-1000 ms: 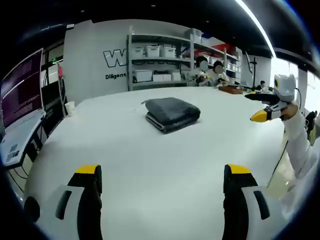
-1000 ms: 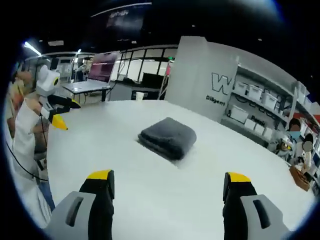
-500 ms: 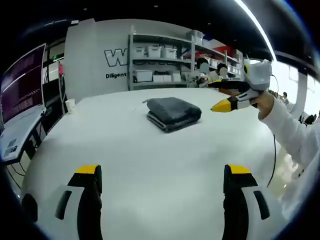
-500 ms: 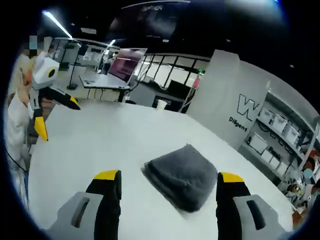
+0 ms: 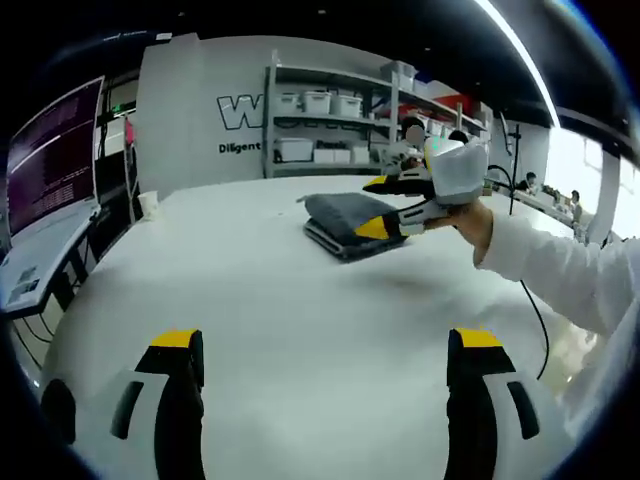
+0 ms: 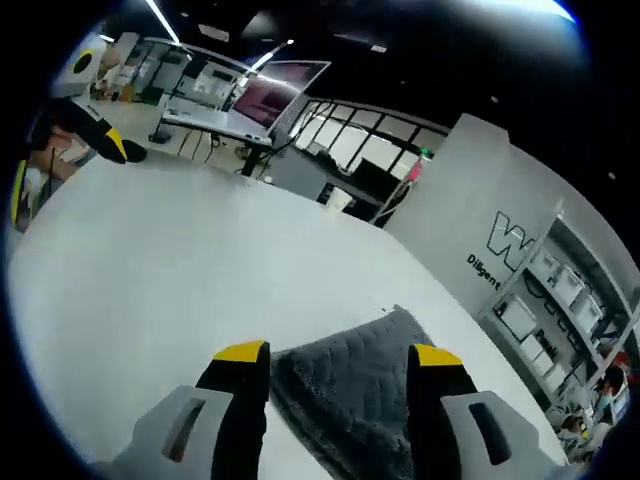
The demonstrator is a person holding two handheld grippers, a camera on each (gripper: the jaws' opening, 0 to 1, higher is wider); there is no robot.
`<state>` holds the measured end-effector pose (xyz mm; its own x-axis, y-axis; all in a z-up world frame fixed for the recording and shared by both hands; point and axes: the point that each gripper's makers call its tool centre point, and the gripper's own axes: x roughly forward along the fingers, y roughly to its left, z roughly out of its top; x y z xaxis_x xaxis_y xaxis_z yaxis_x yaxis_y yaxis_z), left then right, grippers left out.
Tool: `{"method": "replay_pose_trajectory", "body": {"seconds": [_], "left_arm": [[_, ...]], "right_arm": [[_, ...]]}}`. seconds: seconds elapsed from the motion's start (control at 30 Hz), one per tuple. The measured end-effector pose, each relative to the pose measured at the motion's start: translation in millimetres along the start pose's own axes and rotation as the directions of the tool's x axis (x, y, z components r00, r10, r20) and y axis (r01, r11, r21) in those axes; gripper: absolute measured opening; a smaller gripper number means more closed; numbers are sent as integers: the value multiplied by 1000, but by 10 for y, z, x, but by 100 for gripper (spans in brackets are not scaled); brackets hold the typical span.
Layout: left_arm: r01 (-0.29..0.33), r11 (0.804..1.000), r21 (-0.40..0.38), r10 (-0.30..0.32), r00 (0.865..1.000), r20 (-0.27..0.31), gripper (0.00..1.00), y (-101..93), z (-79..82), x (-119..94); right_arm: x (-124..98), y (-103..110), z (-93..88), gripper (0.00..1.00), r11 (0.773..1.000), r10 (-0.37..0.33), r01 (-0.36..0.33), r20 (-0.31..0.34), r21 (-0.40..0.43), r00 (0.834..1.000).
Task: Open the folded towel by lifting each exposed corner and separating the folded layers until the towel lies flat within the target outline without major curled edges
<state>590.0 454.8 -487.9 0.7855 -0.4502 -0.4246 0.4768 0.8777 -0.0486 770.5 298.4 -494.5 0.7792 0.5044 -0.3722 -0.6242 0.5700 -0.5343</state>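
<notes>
A dark grey folded towel [image 5: 335, 212] lies on the white table [image 5: 250, 290], towards its far side. My right gripper [image 5: 376, 206], held by a hand in a white sleeve, is open right at the towel's near right side, with one yellow tip above the towel and one in front of it. In the right gripper view its open jaws [image 6: 338, 356] frame the towel [image 6: 350, 385], which lies close below them. My left gripper [image 5: 326, 345] is open and empty over the table's near part, far from the towel; it is small at the far table edge [image 6: 68, 168].
A paper cup [image 5: 148, 203] stands near the table's far left edge. A screen [image 5: 50, 160] on a desk is to the left. Shelves with white bins [image 5: 320, 125] stand behind the table, and people sit at its far right end. A cable [image 5: 540, 320] hangs by the right arm.
My right gripper has come in from the right and now reaches the towel, which has grown large between its jaws. My left gripper has barely moved. The towel has not changed.
</notes>
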Motion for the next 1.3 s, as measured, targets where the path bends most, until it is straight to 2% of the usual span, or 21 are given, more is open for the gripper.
{"method": "replay_pose_trajectory", "body": {"seconds": [0.17, 0.37, 0.47, 0.57, 0.63, 0.7, 0.77, 1.0, 1.1, 1.3], "left_arm": [[-3, 1000, -4, 3, 1000, -7, 100, 19, -12, 14], [-17, 1000, -8, 17, 1000, -19, 100, 44, -35, 37], [-21, 1000, -7, 21, 999, -27, 100, 46, -27, 58], [-23, 1000, -6, 22, 999, -40, 100, 23, -32, 86], [-26, 1000, -4, 26, 999, -43, 100, 6, -23, 87], [-35, 999, 4, 36, 998, -44, 100, -25, 22, 94], [-40, 999, 9, 40, 998, -40, 100, -64, 61, 96], [-33, 999, 33, 34, 999, -28, 100, -256, 136, 90], [-29, 999, 42, 31, 999, -30, 100, -306, 156, 99], [-31, 998, 58, 33, 999, -32, 100, -385, 174, 86]], "right_arm": [[178, 77, -150, 38, 999, -6, 4, -30, -48, 1000], [251, 146, -297, 27, 999, -9, 7, -46, -40, 999], [239, 180, -305, 24, 998, -24, 23, -30, -61, 999], [198, 184, -281, 19, 993, -57, 60, 30, -99, 998], [187, 214, -287, 14, 991, -50, 54, 36, -121, 998], [144, 195, -233, 10, 976, -83, 96, 75, -195, 994], [127, 194, -217, 8, 974, -90, 105, 83, -203, 993], [36, 67, -131, 4, 977, -123, 145, 143, -156, 982], [-49, -37, -64, 3, 980, -156, 176, 197, -89, 968], [-186, -245, -93, 3, 970, -219, 238, 234, -56, 947]]}}
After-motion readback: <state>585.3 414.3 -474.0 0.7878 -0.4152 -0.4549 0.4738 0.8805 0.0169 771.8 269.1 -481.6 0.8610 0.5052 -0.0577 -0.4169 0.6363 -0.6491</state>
